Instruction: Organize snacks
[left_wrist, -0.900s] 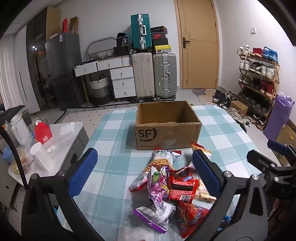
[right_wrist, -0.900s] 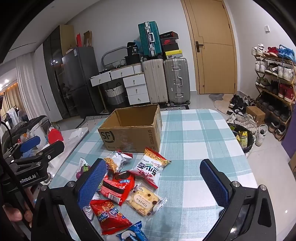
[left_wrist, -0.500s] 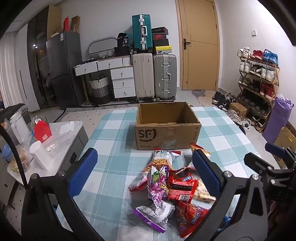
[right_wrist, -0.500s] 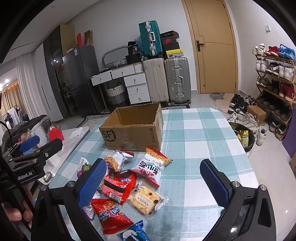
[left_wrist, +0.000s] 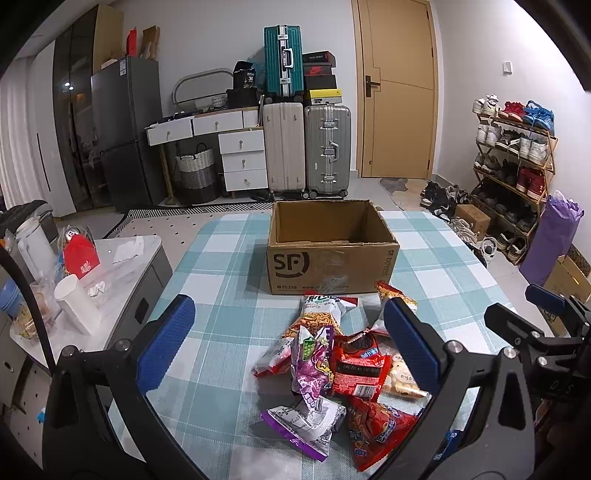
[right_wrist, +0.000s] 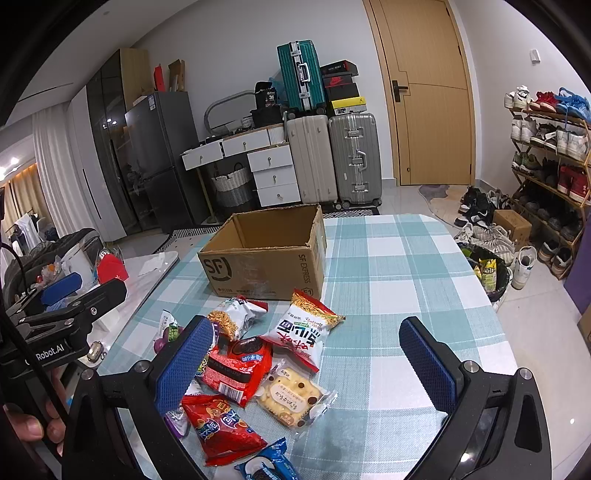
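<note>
An open, empty cardboard box (left_wrist: 332, 254) marked SF stands on the checked tablecloth; it also shows in the right wrist view (right_wrist: 266, 258). In front of it lies a pile of snack packets (left_wrist: 332, 369): a red cookie pack (right_wrist: 236, 369), a noodle snack bag (right_wrist: 306, 328), a clear biscuit pack (right_wrist: 291, 397), a purple bag (left_wrist: 314, 365). My left gripper (left_wrist: 288, 339) is open and empty above the pile. My right gripper (right_wrist: 306, 365) is open and empty over the packets' right side.
A white side table (left_wrist: 110, 269) with cups, a jug and a red pouch stands left of the table. Suitcases (left_wrist: 306, 147), drawers and a fridge stand at the back wall. A shoe rack (left_wrist: 517, 155) and a bin (right_wrist: 487, 269) are on the right.
Both grippers have crept slightly; the views are nearly the same. Nothing was picked up or moved.
</note>
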